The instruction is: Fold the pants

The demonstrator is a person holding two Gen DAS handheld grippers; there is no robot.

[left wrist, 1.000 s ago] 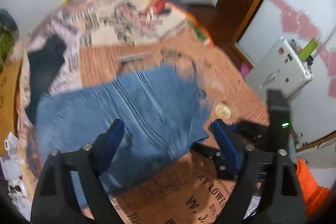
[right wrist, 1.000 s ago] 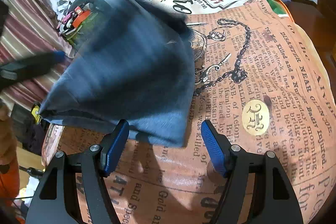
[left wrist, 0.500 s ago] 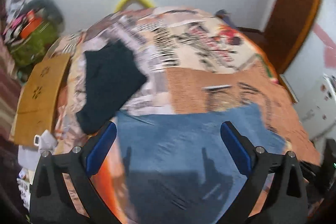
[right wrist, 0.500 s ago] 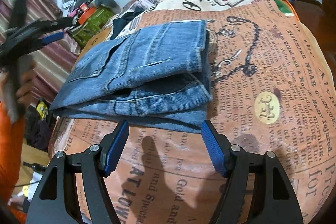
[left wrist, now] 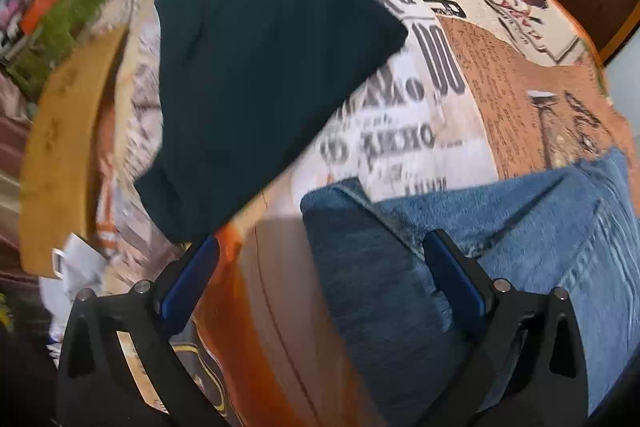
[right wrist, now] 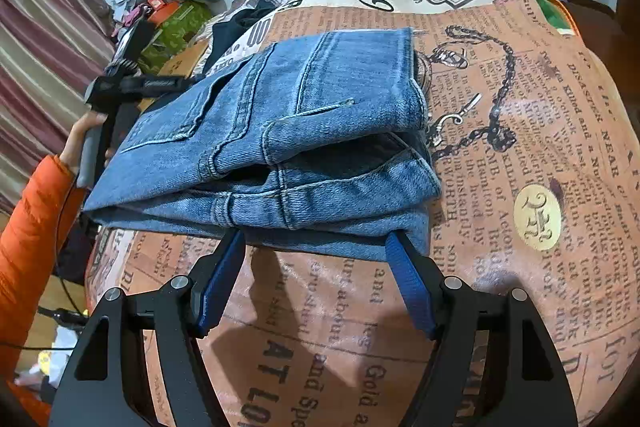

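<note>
The blue jeans (right wrist: pixel 280 143) lie folded in a thick stack on the newspaper-print bedspread (right wrist: pixel 520 131). My right gripper (right wrist: pixel 316 247) is open and empty, its blue pads just at the stack's near edge. In the left wrist view the jeans (left wrist: pixel 500 239) fill the lower right. My left gripper (left wrist: pixel 320 259) is open and empty, low over the stack's left end, with its right finger over the denim. The left gripper's body also shows in the right wrist view (right wrist: pixel 132 83), beyond the jeans' far left side.
A folded dark garment (left wrist: pixel 256 83) lies on the bedspread (left wrist: pixel 400 131) beyond the jeans. A wooden board (left wrist: pixel 60 131) runs along the bed's left edge. Green and orange clutter (right wrist: pixel 172 15) and a striped curtain (right wrist: pixel 36 39) stand at the left.
The jeans' top layer dropped and the stack now lies flat. My left gripper moved left and down to the stack's left end. My right gripper stayed at the near edge, open.
</note>
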